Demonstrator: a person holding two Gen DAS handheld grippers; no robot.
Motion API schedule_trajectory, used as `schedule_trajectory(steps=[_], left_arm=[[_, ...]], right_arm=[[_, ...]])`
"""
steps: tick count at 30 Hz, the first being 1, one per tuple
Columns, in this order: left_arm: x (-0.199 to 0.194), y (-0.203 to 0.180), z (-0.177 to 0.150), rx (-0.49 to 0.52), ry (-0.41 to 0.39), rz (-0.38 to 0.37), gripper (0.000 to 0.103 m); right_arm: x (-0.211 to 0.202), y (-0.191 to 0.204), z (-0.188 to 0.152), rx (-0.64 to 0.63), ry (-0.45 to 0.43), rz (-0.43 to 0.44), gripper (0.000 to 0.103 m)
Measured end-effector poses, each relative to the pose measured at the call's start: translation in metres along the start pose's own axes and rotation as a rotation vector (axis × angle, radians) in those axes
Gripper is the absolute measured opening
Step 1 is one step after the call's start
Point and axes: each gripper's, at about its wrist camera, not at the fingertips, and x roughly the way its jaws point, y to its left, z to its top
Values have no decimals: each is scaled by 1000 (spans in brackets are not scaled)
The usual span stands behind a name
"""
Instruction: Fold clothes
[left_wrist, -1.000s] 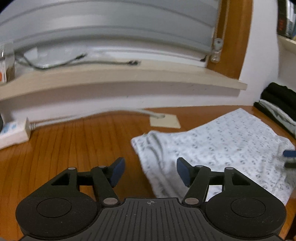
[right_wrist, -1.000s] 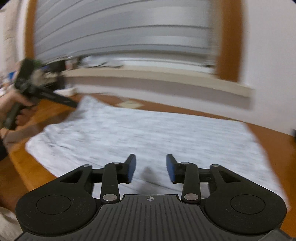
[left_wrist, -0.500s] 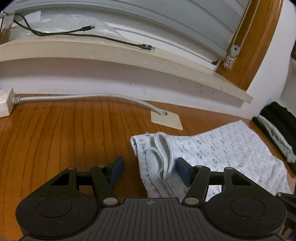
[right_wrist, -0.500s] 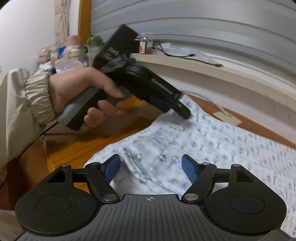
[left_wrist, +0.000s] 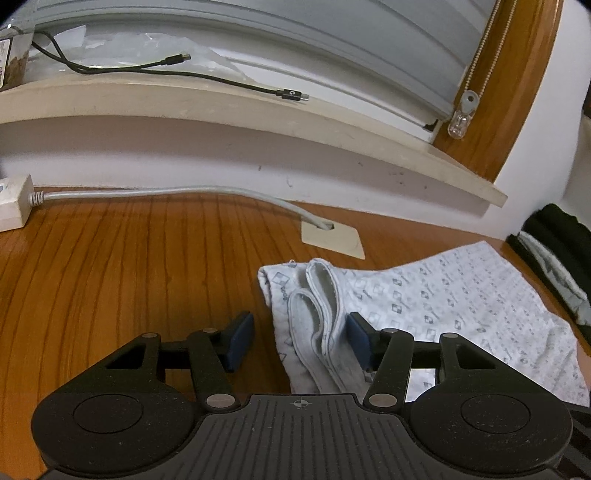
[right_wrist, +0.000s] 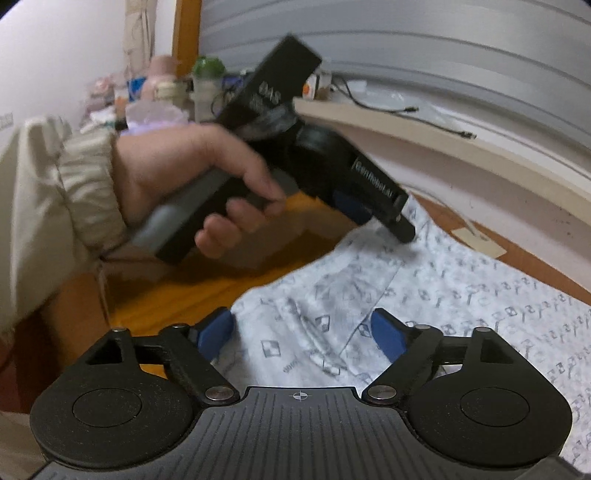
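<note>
A white power strip sits at the far left of the wooden worktop, its grey cable running right along the wall to a beige floor plate. Above, 2 black charging leads trail along a pale windowsill under grey blinds.

The left gripper hovers low over the worktop with its jaws spread wide, gripping nothing. The bunched, ribbed edge of a white patterned garment lies between its blue pads, nearer the right pad than the left. The rest of the garment spreads flat to the right across the worktop. At the far right edge, a stack of dark folded clothes rests well apart from it.

From the right wrist view, a person's left hand, in a beige elastic-cuffed sleeve, grips the left gripper's handle, its tip pointing down at the garment's far edge. Bottles and clutter crowd the sill behind, too blurred to identify.

The right gripper is held over the garment's near corner, jaws likewise wide open and empty, with wrinkled printed cloth showing between its blue pads.
</note>
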Motion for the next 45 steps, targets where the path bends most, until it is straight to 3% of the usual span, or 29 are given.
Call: schedule_trajectory(steps=[2, 4, 9, 17, 27, 32, 36, 37, 38, 41, 42, 45], left_arm=[[0, 1, 0, -3, -3, -2, 59], [0, 1, -1, -3, -7, 0, 58], [-2, 0, -3, -7, -12, 5, 59], [-14, 7, -7, -131, 4, -25, 62], [-20, 12, -20, -413, 40, -176, 71], [-12, 12, -25, -539, 64, -248, 71], [-3, 11, -23, -578, 51, -248, 72], [0, 11, -21, -572, 50, -242, 70], [3, 11, -18, -564, 54, -234, 62], [14, 5, -13, -526, 70, -216, 27], [16, 2, -12, -514, 64, -218, 20], [14, -15, 3, -447, 32, -213, 17]], right_arm=[[0, 0, -1, -3, -2, -12, 82], [-1, -1, -2, -6, -5, -25, 75], [-2, -2, -4, -12, -12, -58, 28], [-14, -11, 1, 9, -80, -108, 23], [-33, -24, 10, 51, -189, -171, 23], [-38, -23, 8, 33, -198, -165, 23], [-42, -23, 7, 18, -205, -159, 23], [-42, -22, 7, 15, -207, -158, 23], [-43, -22, 7, 11, -208, -157, 23], [-46, -21, 6, 0, -213, -152, 23], [-47, -21, 5, -4, -215, -151, 23], [-56, -31, 4, 12, -235, -153, 23]])
